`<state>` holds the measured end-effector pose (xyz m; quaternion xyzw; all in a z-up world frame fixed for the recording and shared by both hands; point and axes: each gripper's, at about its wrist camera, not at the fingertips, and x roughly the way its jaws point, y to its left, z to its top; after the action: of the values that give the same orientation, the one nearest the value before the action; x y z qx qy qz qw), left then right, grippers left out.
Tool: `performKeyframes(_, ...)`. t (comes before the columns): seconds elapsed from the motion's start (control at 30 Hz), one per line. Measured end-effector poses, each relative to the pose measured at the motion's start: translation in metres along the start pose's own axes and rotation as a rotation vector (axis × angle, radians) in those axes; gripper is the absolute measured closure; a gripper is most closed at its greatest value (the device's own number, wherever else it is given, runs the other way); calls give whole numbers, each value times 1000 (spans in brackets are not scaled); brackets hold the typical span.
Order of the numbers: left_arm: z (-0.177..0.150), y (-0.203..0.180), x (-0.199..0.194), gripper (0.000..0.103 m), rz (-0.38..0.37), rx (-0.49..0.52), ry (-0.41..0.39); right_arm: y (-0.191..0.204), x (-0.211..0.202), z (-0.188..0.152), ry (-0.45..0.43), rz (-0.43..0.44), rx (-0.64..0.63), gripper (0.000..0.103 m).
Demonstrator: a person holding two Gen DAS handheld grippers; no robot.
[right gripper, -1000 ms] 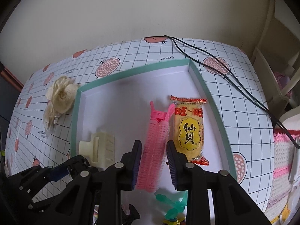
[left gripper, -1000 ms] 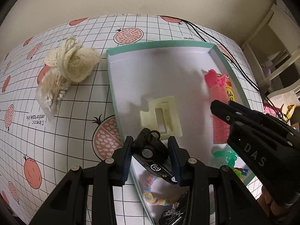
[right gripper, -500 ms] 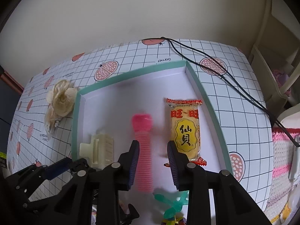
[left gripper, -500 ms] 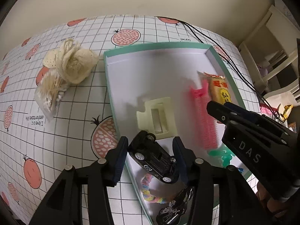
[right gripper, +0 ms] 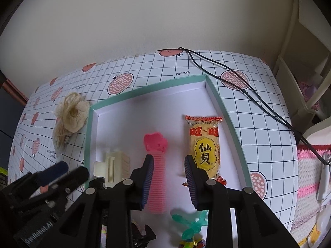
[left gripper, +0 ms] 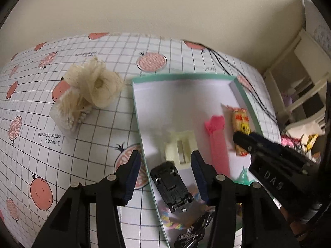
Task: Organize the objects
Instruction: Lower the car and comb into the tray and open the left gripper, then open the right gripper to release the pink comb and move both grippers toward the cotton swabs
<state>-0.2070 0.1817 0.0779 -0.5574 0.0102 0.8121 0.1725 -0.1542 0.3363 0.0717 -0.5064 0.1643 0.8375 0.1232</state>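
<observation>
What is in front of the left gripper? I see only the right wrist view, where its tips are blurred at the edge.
Observer: A black toy car lies in the tray, between the open jaws of the left gripper.
Operator: Do the jaws touch it?
Observer: No, both stand apart from it.
Operator: What lies beside the car?
Observer: A colourful braided band, at the car's near end.

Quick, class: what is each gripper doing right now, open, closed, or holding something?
Left gripper: open, holding nothing; black toy car lies below.
Right gripper: open, empty, above pink hair roller.
</observation>
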Motion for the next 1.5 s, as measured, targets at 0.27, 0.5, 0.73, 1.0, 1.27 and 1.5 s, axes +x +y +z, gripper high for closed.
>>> performKeyframes(0.27, 4, 18, 0, 30, 62, -57, -48, -1, 0, 0, -16, -5, -3, 39)
performKeyframes(0.5, 3, 36, 5, 10, 102, -109, -63, 1, 0, 1, -30, -16, -13, 20)
performKeyframes(0.73, 1, 47, 7, 1, 130, -139, -80, 0, -1, 1, -44, -18, -14, 1)
performKeyframes(1.0, -1, 60, 5, 0, 151, -169, -92, 0, -1, 2, -49, -23, -14, 0)
performKeyframes(1.27, 2, 73, 9, 0, 164, -168, -88, 0, 1, 3, -45, -23, -9, 0)
performKeyframes(1.5, 4, 82, 8, 0, 161, -177, -86, 0, 2, 3, -40, -27, -14, 0)
